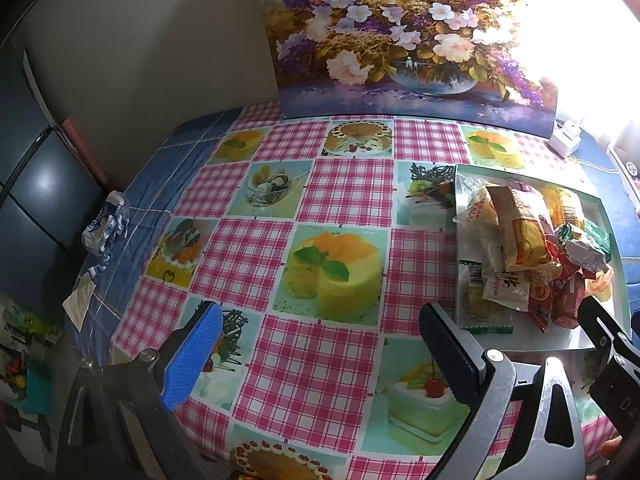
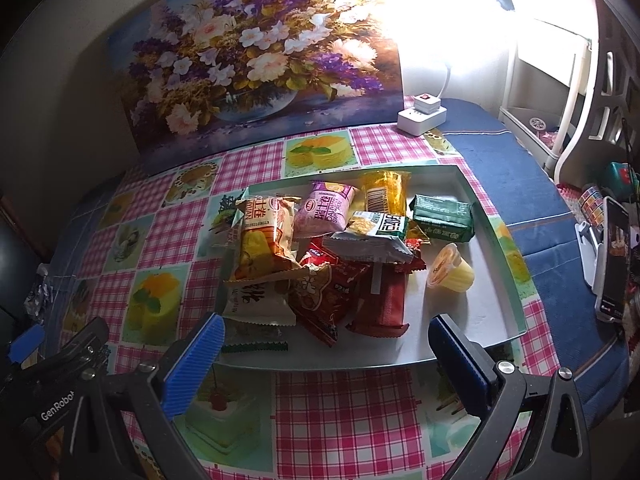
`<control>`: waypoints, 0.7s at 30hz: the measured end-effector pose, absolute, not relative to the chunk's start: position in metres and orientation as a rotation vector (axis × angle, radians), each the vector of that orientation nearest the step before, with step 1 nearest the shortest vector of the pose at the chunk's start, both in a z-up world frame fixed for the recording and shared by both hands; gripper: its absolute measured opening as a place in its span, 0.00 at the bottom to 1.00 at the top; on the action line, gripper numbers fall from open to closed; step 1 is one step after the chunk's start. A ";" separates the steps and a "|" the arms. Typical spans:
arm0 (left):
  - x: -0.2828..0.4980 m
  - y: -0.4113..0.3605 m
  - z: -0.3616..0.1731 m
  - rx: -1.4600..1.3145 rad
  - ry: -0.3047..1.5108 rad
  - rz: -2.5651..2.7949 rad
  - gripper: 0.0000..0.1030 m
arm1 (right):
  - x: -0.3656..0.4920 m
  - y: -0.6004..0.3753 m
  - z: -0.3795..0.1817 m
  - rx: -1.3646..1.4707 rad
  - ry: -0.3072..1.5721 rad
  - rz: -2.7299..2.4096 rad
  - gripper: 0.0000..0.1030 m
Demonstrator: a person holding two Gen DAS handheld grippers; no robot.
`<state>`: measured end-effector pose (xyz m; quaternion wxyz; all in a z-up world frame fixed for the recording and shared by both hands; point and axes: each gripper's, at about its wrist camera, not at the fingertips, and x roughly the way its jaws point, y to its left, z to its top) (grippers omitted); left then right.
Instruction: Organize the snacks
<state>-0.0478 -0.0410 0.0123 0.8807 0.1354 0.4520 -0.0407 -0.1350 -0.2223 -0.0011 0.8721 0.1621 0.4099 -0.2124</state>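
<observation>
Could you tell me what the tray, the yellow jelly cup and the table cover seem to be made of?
The tray looks like thin cardboard or plastic with a matte pale finish; its thin upright walls suggest this, though I cannot be sure. The jelly cup appears to be translucent ribbed plastic, light passing through it. The table cover looks like glossy printed vinyl, given its sheen.

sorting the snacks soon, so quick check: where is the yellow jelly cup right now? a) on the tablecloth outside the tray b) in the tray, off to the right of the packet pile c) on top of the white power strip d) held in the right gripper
b: the jelly cup sits on the bare floor of the tray, to the right of the packet pile, and the right gripper is open and empty.
</observation>
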 end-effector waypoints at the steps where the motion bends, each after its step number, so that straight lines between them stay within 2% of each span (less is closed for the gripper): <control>1: -0.047 -0.041 0.012 0.283 0.944 -0.083 0.96 | -0.134 -0.222 -0.002 0.339 0.859 -0.440 1.00; 21: -0.044 -0.041 0.010 0.289 0.952 -0.082 0.96 | -0.130 -0.220 -0.004 0.337 0.862 -0.407 1.00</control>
